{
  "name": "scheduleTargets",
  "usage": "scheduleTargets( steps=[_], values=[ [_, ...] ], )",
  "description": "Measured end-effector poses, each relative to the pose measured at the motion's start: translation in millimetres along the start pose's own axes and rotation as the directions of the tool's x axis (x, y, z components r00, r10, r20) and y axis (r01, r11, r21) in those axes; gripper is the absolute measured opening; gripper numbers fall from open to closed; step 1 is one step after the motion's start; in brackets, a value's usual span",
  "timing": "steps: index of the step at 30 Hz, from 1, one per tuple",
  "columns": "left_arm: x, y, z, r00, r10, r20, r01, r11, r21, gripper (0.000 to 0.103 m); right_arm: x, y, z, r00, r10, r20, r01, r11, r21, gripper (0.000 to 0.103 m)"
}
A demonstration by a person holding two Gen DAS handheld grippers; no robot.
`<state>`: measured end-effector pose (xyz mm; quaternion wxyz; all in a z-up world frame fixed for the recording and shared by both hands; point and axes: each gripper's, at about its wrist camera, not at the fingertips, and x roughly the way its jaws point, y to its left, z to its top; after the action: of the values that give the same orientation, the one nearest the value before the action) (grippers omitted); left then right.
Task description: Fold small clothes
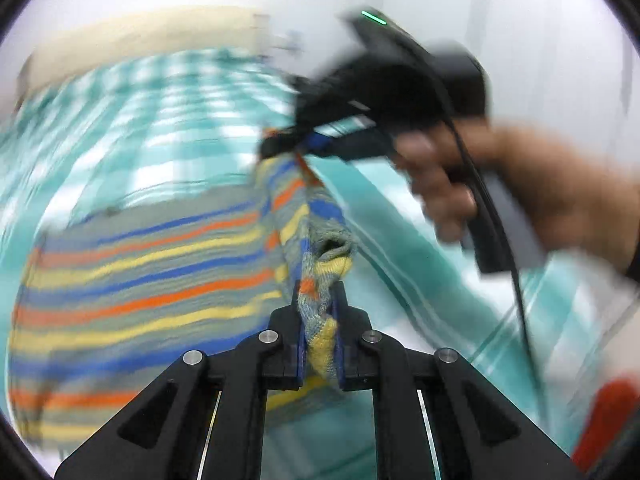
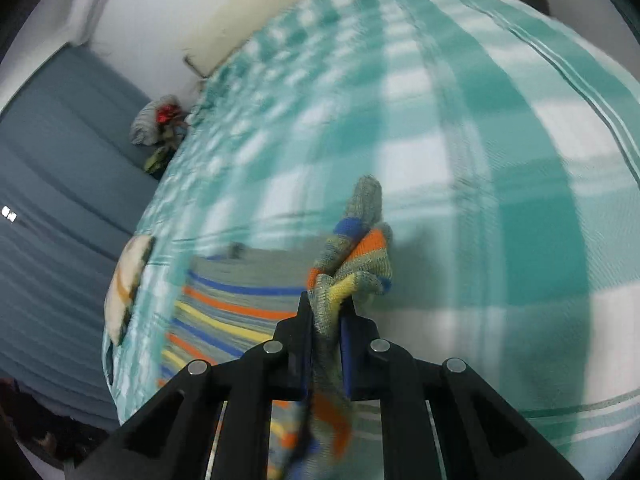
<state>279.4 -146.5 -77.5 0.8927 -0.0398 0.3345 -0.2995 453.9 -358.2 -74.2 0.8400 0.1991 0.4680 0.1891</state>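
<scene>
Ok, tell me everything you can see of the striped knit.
The striped knit looks like a small knitted garment, grey-green with blue, orange and yellow bands. Most of it lies spread on the checked teal cloth. One edge is bunched and lifted: the left gripper is shut on one fold and the right gripper on another, with a cuff-like end poking up past each. Motion blur hides its full outline.

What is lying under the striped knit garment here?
The striped knit garment lies on a teal-and-white checked cloth, which shows all around it. Both the left gripper and right gripper pinch its edge. The garment hides whatever lies directly beneath it.
</scene>
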Motion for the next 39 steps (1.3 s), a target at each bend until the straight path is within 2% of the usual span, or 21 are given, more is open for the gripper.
scheduleTargets(
  steps=[2, 5, 10, 13, 14, 15, 16, 17, 18, 19, 21, 24, 26, 28, 30, 31, 32, 33, 35, 37, 39],
  values=[
    [-25.5, 43.7, 1.7, 0.999, 0.018, 0.036, -0.013, 0.988, -0.151, 0.009, 12.2, 37.3, 7.7, 0.999, 0.043, 0.002, -0.043, 0.999, -0.025, 0.012],
    [-51.4, 104.9, -10.2, 0.997, 0.058, 0.042, -0.040, 0.939, -0.341, 0.009, 42.8, 95.3, 6.3, 0.996, 0.086, -0.026, -0.088, 0.993, -0.080, 0.012],
    [-70.8, 163.7, -39.6, 0.990, 0.138, 0.015, -0.115, 0.876, -0.469, 0.009, 121.3, 173.5, -6.4, 0.989, 0.092, -0.111, -0.108, 0.984, -0.145, 0.012],
    [-69.2, 181.1, -53.1, 0.987, 0.159, -0.009, -0.141, 0.848, -0.511, 0.011, 168.1, 201.3, -18.4, 0.987, 0.048, -0.151, -0.077, 0.979, -0.190, 0.012],
    [-67.8, 194.9, -57.0, 0.985, 0.172, -0.028, -0.161, 0.839, -0.520, 0.014, 176.9, 205.1, -22.9, 0.987, 0.042, -0.155, -0.072, 0.978, -0.193, 0.013],
    [-63.1, 197.9, -58.6, 0.982, 0.179, -0.056, -0.182, 0.831, -0.526, 0.024, 185.7, 207.3, -27.6, 0.986, 0.052, -0.157, -0.082, 0.978, -0.193, 0.016],
    [-62.4, 203.5, -62.9, 0.980, 0.181, -0.084, -0.198, 0.818, -0.540, 0.038, 192.7, 207.4, -31.0, 0.984, 0.076, -0.164, -0.106, 0.978, -0.181, 0.024],
    [-63.4, 209.1, -66.3, 0.982, 0.166, -0.087, -0.186, 0.805, -0.564, 0.042, 197.8, 205.2, -33.4, 0.977, 0.120, -0.176, -0.146, 0.979, -0.144, 0.038],
    [-68.7, 211.0, -69.3, 0.983, 0.164, -0.081, -0.181, 0.799, -0.573, 0.049, 196.8, 200.4, -34.2, 0.969, 0.173, -0.176, -0.191, 0.977, -0.095, 0.044],
    [-73.8, 213.1, -69.8, 0.982, 0.173, -0.078, -0.186, 0.797, -0.575, 0.055, 191.1, 198.6, -35.1, 0.967, 0.206, -0.152, -0.219, 0.973, -0.068, 0.049],
    [-92.5, 213.4, -71.2, 0.980, 0.194, -0.054, -0.190, 0.806, -0.561, 0.056, 162.6, 192.0, -33.0, 0.971, 0.226, -0.072, -0.231, 0.970, -0.076, 0.049],
    [-111.0, 209.6, -62.6, 0.982, 0.188, -0.008, -0.163, 0.832, -0.530, 0.056, 114.9, 179.2, -35.5, 0.991, 0.135, -0.002, -0.134, 0.976, -0.172, 0.049],
    [-108.1, 203.8, -47.0, 0.987, 0.161, 0.001, -0.141, 0.871, -0.471, 0.056, 83.9, 171.5, -49.0, 1.000, 0.025, 0.011, -0.021, 0.954, -0.298, 0.047],
    [-97.6, 195.4, -32.8, 0.988, 0.156, -0.017, -0.150, 0.900, -0.410, 0.055, 64.2, 166.4, -66.5, 0.999, -0.040, 0.002, 0.037, 0.924, -0.381, 0.041],
    [-76.3, 190.3, -24.4, 0.982, 0.171, -0.078, -0.188, 0.920, -0.344, 0.055, 52.3, 165.0, -84.0, 0.999, -0.049, -0.021, 0.035, 0.905, -0.423, 0.038],
    [-61.6, 194.0, -21.3, 0.975, 0.189, -0.114, -0.217, 0.922, -0.322, 0.035, 48.3, 166.7, -95.3, 0.998, -0.045, -0.035, 0.025, 0.894, -0.447, 0.037],
    [-44.2, 200.2, -23.9, 0.958, 0.216, -0.187, -0.265, 0.916, -0.301, 0.016, 48.0, 170.0, -108.0, 0.998, -0.038, -0.051, 0.010, 0.882, -0.472, 0.037],
    [-40.0, 203.0, -30.2, 0.948, 0.223, -0.225, -0.285, 0.911, -0.297, 0.007, 49.8, 170.4, -120.3, 0.997, -0.029, -0.068, -0.008, 0.875, -0.484, 0.036],
    [-40.4, 213.3, -42.8, 0.936, 0.240, -0.257, -0.313, 0.901, -0.300, 0.006, 65.8, 166.3, -145.4, 0.991, -0.026, -0.132, -0.040, 0.877, -0.479, 0.035],
    [-51.5, 216.4, -48.8, 0.930, 0.258, -0.262, -0.333, 0.895, -0.297, 0.006, 92.3, 157.5, -171.0, 0.973, -0.115, -0.198, 0.002, 0.867, -0.498, 0.034],
    [-64.4, 227.6, -56.8, 0.914, 0.289, -0.284, -0.372, 0.877, -0.305, 0.007, 96.7, 155.4, -189.2, 0.977, -0.146, -0.158, 0.040, 0.844, -0.535, 0.034]
  ],
)
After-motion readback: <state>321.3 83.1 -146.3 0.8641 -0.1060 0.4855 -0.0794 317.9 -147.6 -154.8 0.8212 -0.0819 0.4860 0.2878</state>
